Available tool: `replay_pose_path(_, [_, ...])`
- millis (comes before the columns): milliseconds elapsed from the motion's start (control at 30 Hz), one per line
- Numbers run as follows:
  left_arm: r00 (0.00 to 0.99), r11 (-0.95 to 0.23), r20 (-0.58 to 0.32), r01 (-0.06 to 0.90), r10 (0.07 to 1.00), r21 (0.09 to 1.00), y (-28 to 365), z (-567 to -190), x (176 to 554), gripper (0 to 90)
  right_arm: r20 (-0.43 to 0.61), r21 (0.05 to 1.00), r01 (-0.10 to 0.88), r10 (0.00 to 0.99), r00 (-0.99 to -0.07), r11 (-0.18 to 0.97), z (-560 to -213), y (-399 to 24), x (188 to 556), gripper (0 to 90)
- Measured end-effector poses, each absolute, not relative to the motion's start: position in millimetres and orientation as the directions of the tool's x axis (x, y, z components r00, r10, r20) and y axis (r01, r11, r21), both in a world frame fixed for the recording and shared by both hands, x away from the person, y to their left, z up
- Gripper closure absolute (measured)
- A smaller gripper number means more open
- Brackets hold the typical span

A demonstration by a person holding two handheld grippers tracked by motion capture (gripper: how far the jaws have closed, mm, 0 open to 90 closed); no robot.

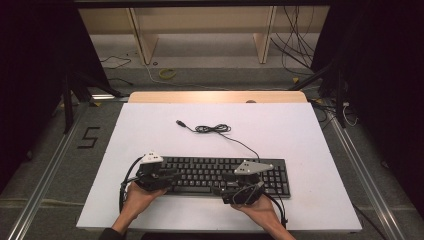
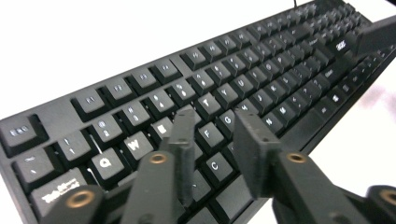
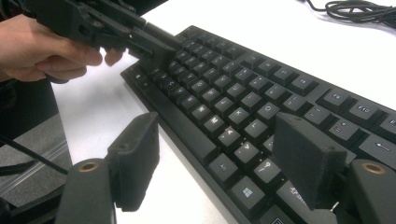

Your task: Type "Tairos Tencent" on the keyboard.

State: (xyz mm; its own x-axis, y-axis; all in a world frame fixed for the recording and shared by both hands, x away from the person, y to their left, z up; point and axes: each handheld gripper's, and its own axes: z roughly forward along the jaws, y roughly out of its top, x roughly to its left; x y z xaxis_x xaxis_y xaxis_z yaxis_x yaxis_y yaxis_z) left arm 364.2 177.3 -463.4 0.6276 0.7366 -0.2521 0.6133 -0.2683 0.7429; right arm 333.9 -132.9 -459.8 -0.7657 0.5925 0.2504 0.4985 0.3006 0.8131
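A black keyboard (image 1: 220, 172) lies across the near part of the white tabletop (image 1: 300, 125). My left gripper (image 1: 172, 174) hovers over its left end. In the left gripper view its jaws stand a little apart above the letter keys (image 2: 215, 123), with nothing between them. My right gripper (image 1: 226, 184) sits at the keyboard's front edge, right of centre. In the right gripper view the jaws (image 3: 217, 135) are wide apart, one over the table and one over the bottom key row of the keyboard (image 3: 243, 88). The left gripper (image 3: 159, 44) shows there too, at the keyboard's far end.
The keyboard's cable (image 1: 215, 129) runs back from the keyboard into a loose coil, with its plug (image 1: 180, 122) lying free on the table. Behind the table are wooden shelf legs (image 1: 142, 45), floor cables and a yellow ring (image 1: 167, 73). Metal rails flank both sides.
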Motion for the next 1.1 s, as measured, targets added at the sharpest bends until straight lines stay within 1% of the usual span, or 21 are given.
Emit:
replay_pose_path(67, [0.615, -0.251, -0.259, 0.618, 0.745, 0.745, 178.6, -461.7, 365.3, 58.3, 0.251, 0.813, 0.499, 0.592, -0.766, 0.300, -459.7, -132.6, 333.8, 32.5])
replay_pose_path(133, [0.610, -0.242, -0.259, 0.615, 0.749, 0.750, 180.9, -460.3, 366.6, 56.1, 0.250, 0.814, 0.498, 0.592, -0.766, 0.300, -459.6, -132.3, 333.9, 32.3])
replay_pose_path(233, [0.593, -0.222, -0.263, 0.619, 0.761, 0.753, 183.8, -458.3, 368.7, 49.5, 0.251, 0.814, 0.497, 0.590, -0.768, 0.300, -459.4, -131.6, 334.0, 32.1])
replay_pose_path(567, [0.549, -0.175, -0.273, 0.629, 0.790, 0.757, 191.5, -454.2, 375.8, 40.9, 0.250, 0.817, 0.493, 0.587, -0.770, 0.299, -459.2, -128.7, 333.6, 31.1])
replay_pose_path(667, [0.542, -0.169, -0.273, 0.629, 0.795, 0.759, 191.4, -453.1, 377.7, 41.1, 0.250, 0.819, 0.491, 0.585, -0.771, 0.296, -459.0, -127.9, 333.2, 30.7])
replay_pose_path(767, [0.539, -0.168, -0.272, 0.631, 0.797, 0.758, 191.4, -452.8, 379.5, 43.7, 0.249, 0.820, 0.489, 0.583, -0.773, 0.297, -459.2, -127.1, 333.0, 30.6])
replay_pose_path(933, [0.537, -0.175, -0.270, 0.638, 0.799, 0.750, 192.5, -452.7, 383.0, 50.9, 0.247, 0.821, 0.487, 0.582, -0.774, 0.298, -459.1, -126.3, 332.9, 30.1])
replay_pose_path(1100, [0.541, -0.184, -0.270, 0.643, 0.797, 0.744, 192.1, -452.7, 386.1, 61.2, 0.247, 0.823, 0.484, 0.580, -0.777, 0.298, -459.0, -125.3, 332.8, 30.0])
